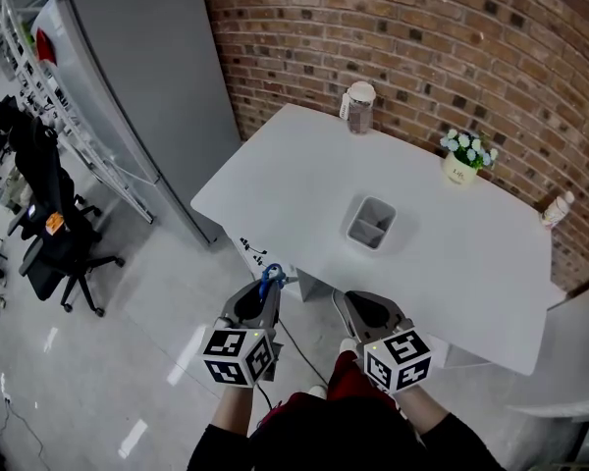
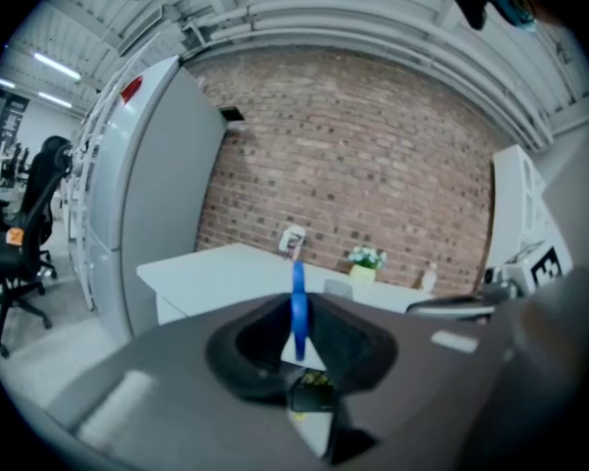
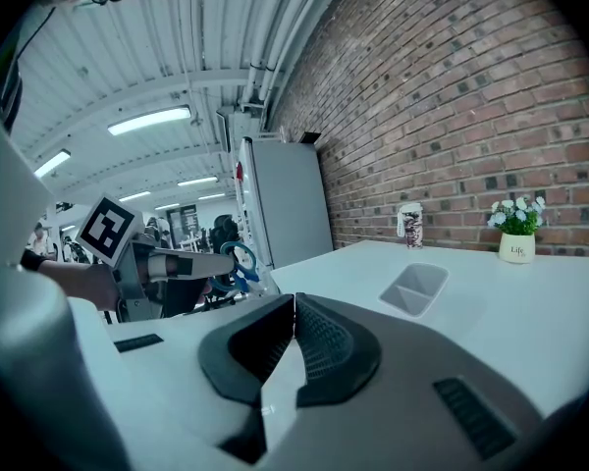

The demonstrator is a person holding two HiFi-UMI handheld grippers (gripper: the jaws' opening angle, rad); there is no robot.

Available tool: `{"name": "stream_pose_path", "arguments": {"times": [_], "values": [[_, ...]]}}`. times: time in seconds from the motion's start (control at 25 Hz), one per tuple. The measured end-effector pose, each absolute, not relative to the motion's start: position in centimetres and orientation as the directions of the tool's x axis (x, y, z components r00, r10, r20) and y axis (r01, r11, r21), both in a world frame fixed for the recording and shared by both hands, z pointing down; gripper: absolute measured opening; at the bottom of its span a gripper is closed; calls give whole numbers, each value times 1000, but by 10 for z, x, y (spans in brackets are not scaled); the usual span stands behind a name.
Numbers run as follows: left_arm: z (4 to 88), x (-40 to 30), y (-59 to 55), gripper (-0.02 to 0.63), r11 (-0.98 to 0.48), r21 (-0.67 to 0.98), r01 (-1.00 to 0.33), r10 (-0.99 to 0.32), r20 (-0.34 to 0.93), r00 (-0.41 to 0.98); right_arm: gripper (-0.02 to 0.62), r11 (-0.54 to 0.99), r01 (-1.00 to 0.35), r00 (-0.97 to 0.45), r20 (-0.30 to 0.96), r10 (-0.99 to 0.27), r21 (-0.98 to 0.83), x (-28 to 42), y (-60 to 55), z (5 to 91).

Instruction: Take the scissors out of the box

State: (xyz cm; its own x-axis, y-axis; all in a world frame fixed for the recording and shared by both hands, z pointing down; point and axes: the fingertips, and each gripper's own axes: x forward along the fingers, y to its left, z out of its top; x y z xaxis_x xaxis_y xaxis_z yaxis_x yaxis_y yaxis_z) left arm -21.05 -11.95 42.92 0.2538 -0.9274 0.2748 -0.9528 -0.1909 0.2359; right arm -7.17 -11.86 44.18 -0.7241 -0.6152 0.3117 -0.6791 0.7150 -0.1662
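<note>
Left tool (image 1: 266,290): clamped on the scissors (image 1: 270,275), blue handle loop standing out past the jaw tips. Held just off the tabletop's (image 1: 304,165) near edge, over the floor (image 1: 157,302); scissors outside the box (image 1: 371,222) and well apart from it. Right tool (image 1: 358,304): pads pressed together on themselves, close beside the left one, also short of the near edge. Grey box upright near the middle of the tabletop, open at the top, a divider inside. Along the far edge, by the brick wall (image 1: 422,37): patterned jar (image 1: 359,107) toward the left corner, small flower pot (image 1: 462,163) further right, small bottle (image 1: 558,208) at the right edge.
</note>
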Motion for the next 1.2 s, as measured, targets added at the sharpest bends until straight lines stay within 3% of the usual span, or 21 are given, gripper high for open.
{"name": "stream_pose_path", "arguments": {"times": [1.2], "values": [[458, -220, -60, 48, -177, 243, -954, -913, 321, 252, 8, 665, -730, -671, 352, -653, -159, -61, -76, 454]]}}
